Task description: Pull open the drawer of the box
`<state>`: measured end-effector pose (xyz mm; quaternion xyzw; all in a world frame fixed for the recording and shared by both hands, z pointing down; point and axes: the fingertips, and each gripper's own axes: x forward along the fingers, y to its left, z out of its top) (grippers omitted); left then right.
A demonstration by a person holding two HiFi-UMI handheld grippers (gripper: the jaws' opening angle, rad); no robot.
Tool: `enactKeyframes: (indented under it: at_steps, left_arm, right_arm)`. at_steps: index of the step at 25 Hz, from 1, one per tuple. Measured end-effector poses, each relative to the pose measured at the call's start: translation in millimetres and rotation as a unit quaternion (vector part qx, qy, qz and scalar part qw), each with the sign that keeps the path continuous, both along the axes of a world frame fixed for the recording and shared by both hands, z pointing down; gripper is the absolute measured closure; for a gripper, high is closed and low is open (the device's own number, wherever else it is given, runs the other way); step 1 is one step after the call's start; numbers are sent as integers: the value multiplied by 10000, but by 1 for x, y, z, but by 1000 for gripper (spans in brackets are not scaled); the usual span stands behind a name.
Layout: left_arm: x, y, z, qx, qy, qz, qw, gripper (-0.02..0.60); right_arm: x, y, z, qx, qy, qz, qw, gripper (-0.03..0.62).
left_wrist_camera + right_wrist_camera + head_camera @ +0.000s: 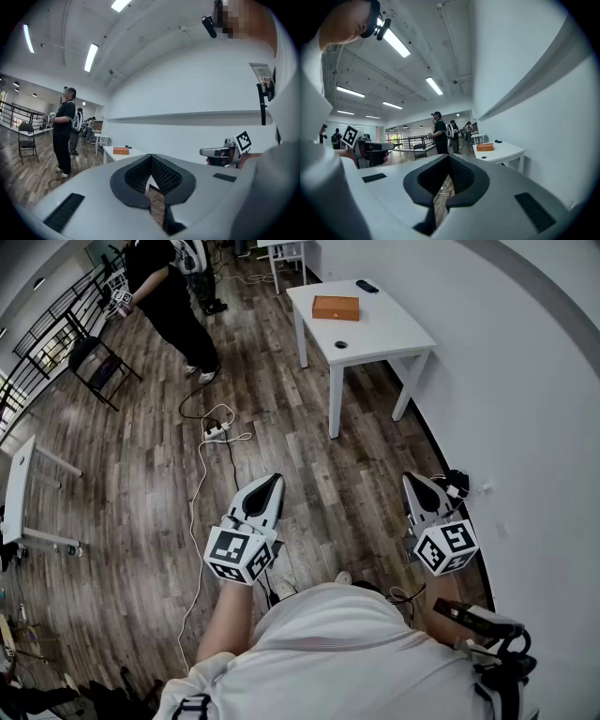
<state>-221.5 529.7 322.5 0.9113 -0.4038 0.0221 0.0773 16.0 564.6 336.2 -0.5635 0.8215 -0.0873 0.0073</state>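
Head view: the orange-brown rectangular box [336,307] is seen near the far edge of a white square-legged table [389,332], well apart from both grippers, with a small black object [367,286] at the table's far right corner. The wood-plank floor [309,474] between them is crossed by a white cable [199,484] running from a power strip [216,431]. The left gripper [272,479] and right gripper [410,477] are held with jaws brought together, nothing gripped.
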Motion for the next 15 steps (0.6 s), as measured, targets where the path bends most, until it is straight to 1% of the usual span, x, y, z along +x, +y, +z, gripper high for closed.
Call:
enactKeyframes:
  at_steps: [4,6,9,11,15]
  left_arm:
    - [30,8,2,5,-33,-18,10000,571]
    - [38,9,7,-20,-77,-19,10000,571]
    - [41,6,13,-88,-137,-44,9999,571]
    - [43,-2,17,-149,-103,-74,9998,571]
    - [52,-24,22,-141,14,-17,9999,571]
  right_arm:
    - [30,1,1,-10,48,-77,10000,591]
    - [39,-3,3,-19,30,-114,9999,591]
    - [39,-9,9,-36,4,-210,9998,591]
    - [38,-15,12,-53,26,-252,9997,591]
    - [42,-33,20,-114,82,-278,9995,591]
